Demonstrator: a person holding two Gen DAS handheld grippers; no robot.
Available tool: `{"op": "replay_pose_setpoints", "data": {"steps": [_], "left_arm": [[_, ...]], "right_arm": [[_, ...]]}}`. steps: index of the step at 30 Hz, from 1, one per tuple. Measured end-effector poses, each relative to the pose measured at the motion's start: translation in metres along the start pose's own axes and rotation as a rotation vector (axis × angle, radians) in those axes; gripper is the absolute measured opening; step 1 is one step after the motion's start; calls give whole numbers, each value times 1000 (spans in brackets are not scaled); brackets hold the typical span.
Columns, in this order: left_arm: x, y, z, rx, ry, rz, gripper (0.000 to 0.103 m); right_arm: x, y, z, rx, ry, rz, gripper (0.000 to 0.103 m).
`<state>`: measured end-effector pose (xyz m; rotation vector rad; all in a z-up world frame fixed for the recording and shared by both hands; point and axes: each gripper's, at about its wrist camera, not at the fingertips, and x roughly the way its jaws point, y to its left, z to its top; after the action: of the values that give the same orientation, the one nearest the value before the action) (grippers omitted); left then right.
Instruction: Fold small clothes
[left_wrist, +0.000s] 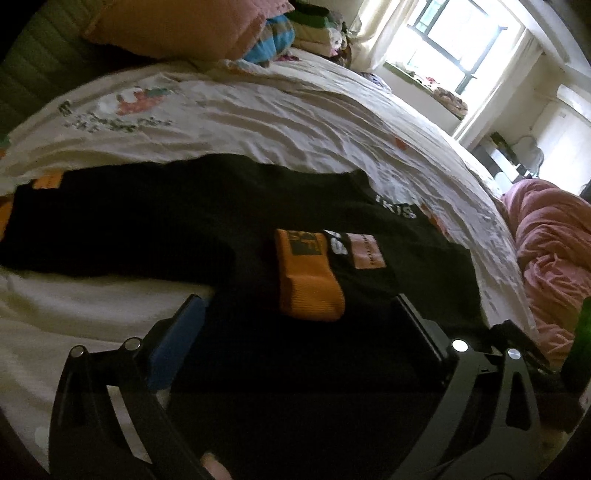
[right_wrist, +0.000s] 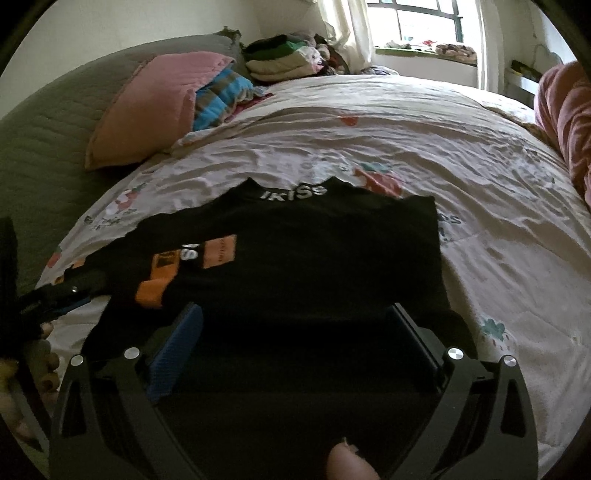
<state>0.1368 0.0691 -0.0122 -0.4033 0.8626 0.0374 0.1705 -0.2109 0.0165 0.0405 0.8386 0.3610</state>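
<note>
A small black shirt (right_wrist: 314, 240) lies flat on the bed with its collar, lettered in white, pointing away from me. One sleeve is folded across the body, and its orange cuff (left_wrist: 306, 280) rests on the black cloth next to an orange patch. My left gripper (left_wrist: 298, 301) is open and hovers over the near part of the shirt by that cuff, its blue pad off the cloth. My right gripper (right_wrist: 295, 308) is open above the shirt's near hem with nothing between its fingers. In the right wrist view the left gripper (right_wrist: 62, 299) shows at the left edge.
The shirt rests on a wrinkled white printed sheet (right_wrist: 369, 147). A pink pillow (right_wrist: 147, 107) and a striped blanket lie at the head end, with a stack of folded clothes (right_wrist: 280, 59) behind. A pink blanket (left_wrist: 550, 251) is bunched at the right, under a bright window (left_wrist: 454, 40).
</note>
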Motion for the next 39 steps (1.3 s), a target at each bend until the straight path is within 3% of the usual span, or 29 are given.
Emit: {"op": "replay_pose_setpoints", "data": {"steps": [16, 25, 39], "left_arm": [[-31, 49, 6, -54, -81, 101, 93], [-46, 98, 13, -128, -132, 203, 93], [-59, 158, 13, -247, -165, 244, 93]], "right_arm": [[-2, 70, 11, -104, -32, 69, 98], [4, 107, 15, -153, -37, 89, 98], [26, 181, 9, -267, -23, 162, 98]]}}
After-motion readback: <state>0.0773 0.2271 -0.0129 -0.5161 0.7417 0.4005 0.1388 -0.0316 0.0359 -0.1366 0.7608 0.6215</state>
